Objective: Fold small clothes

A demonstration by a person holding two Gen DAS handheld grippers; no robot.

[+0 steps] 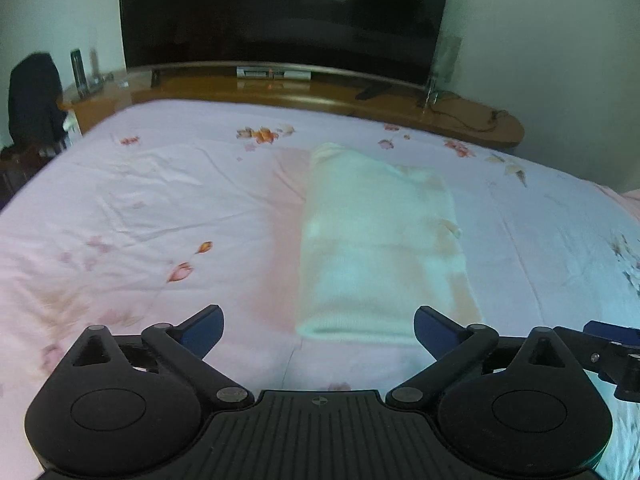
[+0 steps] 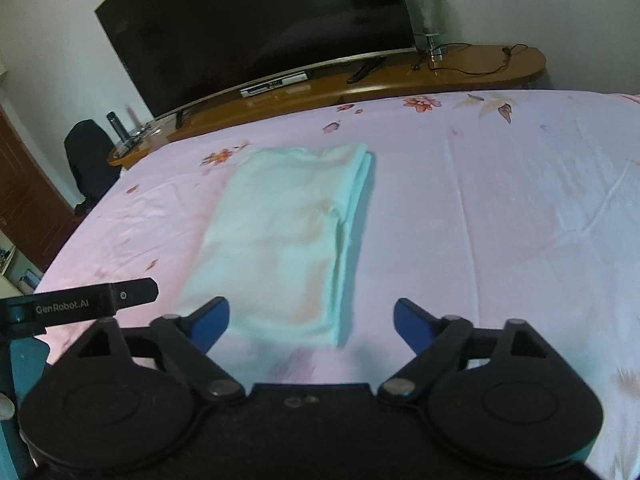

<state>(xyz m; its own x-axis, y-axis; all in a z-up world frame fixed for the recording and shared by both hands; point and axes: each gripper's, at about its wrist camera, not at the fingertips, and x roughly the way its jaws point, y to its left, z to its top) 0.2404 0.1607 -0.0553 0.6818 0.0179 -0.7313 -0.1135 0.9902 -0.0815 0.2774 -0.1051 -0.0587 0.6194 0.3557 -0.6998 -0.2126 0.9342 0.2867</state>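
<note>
A pale mint-white garment [image 1: 376,248] lies folded into a long narrow rectangle on the pink flowered bedsheet [image 1: 140,208]. In the left wrist view my left gripper [image 1: 319,328] is open wide, its blue pads empty, just short of the garment's near end. In the right wrist view the same folded garment [image 2: 280,240] stretches away from me, layered edges on its right side. My right gripper [image 2: 312,320] is open too, nothing between its pads, hovering over the garment's near end. Part of the left gripper [image 2: 80,304] shows at the left edge there.
Beyond the bed runs a curved wooden shelf [image 1: 280,92] with a large dark television [image 1: 280,12] on it, plus cables and a remote. A dark chair [image 1: 34,100] stands at the far left. Bare sheet [image 2: 500,220] spreads right of the garment.
</note>
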